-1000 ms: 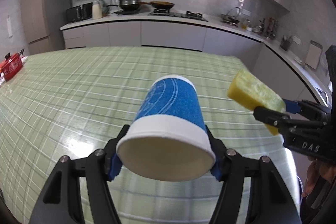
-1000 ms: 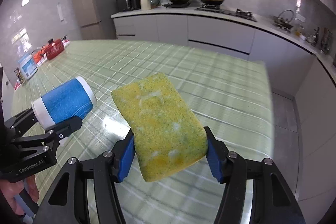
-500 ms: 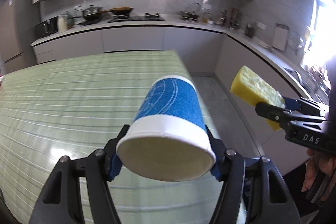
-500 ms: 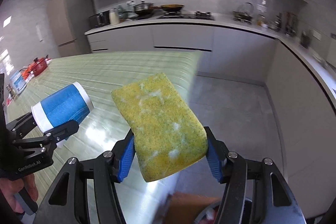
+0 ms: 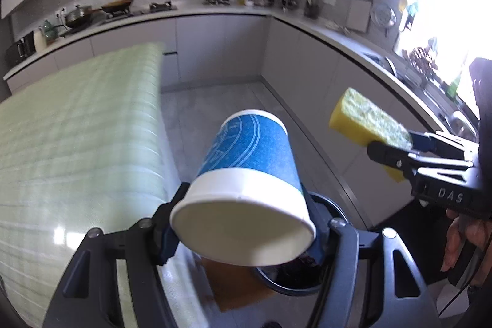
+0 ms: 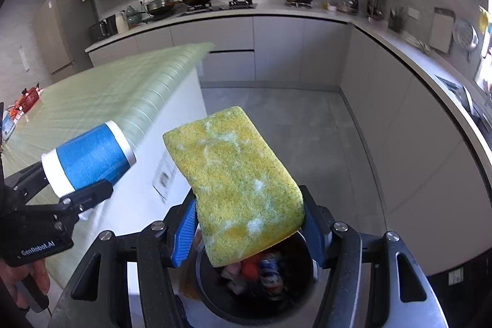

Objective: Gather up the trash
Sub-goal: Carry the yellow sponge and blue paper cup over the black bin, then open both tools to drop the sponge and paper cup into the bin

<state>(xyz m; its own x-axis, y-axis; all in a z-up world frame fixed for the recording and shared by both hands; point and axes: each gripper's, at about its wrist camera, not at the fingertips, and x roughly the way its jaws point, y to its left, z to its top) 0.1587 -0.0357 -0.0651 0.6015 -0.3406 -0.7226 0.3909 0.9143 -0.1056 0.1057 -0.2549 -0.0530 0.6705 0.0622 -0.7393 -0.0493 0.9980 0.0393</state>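
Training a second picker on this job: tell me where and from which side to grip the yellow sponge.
Grip the sponge across its width near one short end, a pad on each long side. It is a flat slab; the right gripper holds it so, shut on its near end, the rest jutting over the trash bin.

A matt paper cup (image 5: 246, 174) with a smooth white rim and blue printed wall; a coarse, porous yellow sponge (image 6: 236, 186) flecked green and white. Glossy green checked cloth covers the bench (image 5: 77, 143). Each hand-held gripper (image 6: 249, 235) is matt black plastic with metal screws. The bin (image 6: 295, 303) looks black and smooth.
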